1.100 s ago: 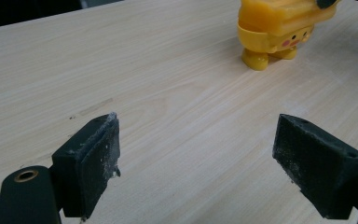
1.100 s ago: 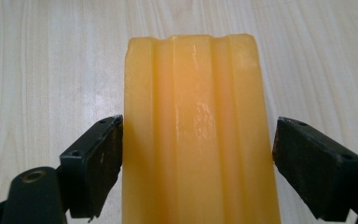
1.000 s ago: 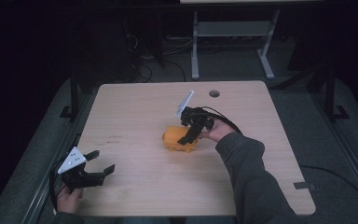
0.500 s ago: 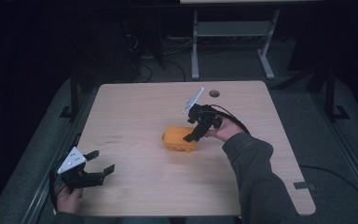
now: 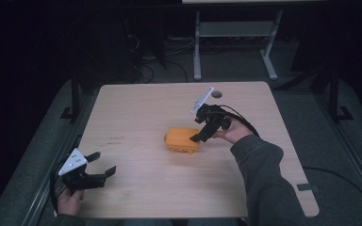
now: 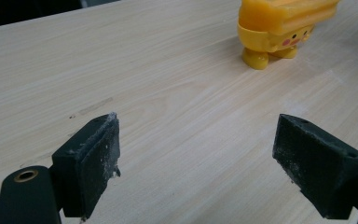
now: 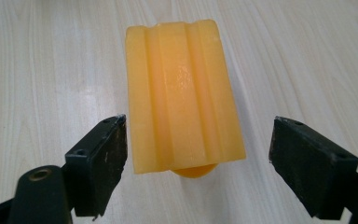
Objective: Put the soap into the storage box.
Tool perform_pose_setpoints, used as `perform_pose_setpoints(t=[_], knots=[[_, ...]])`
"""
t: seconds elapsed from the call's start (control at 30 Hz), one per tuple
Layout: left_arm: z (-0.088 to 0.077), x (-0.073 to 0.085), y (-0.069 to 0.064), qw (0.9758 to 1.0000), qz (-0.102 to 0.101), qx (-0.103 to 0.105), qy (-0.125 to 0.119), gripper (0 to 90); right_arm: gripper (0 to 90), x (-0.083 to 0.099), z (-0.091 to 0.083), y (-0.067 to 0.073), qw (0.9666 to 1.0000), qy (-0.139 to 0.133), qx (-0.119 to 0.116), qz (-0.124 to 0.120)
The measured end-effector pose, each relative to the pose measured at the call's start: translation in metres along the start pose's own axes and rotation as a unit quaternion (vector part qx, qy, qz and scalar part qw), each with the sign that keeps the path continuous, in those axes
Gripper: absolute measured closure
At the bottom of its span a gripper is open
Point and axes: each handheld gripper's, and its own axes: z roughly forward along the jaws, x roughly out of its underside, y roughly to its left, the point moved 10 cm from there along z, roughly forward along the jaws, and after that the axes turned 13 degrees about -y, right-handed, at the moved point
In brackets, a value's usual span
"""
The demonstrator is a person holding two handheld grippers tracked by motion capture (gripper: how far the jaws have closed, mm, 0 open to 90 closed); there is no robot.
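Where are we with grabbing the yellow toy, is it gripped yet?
Done: the right gripper is lined up over the yellow toy, open, its fingers either side of the near end. In hand: the approach; neither finger touches it. Left: closing and lifting. The left gripper sits open near the table's front left corner.

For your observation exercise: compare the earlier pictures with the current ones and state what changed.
The right gripper has tilted slightly over the yellow toy, jaws open on either side, nothing grasped. The toy, the left gripper and the table stayed put.
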Motion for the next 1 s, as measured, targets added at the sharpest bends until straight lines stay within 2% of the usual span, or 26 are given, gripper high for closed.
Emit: perform_pose_setpoints(t=[0.33, 0.43, 1.0], knots=[[0.0, 0.0, 0.0, 1.0, 0.0, 0.0, 0.0, 14.3, 19.1, 0.004, -0.008, 0.0, 1.0, 0.004, 0.006, 0.006], [0.0, 0.0, 0.0, 1.0, 0.0, 0.0, -0.001, 14.3, 19.5, 0.004, -0.01, 0.002, 0.9999, -0.003, 0.004, 0.009], [0.0, 0.0, 0.0, 1.0, 0.001, 0.001, 0.0, 14.3, 19.6, 0.02, -0.018, 0.002, 0.9996, 0.004, 0.013, 0.026]])
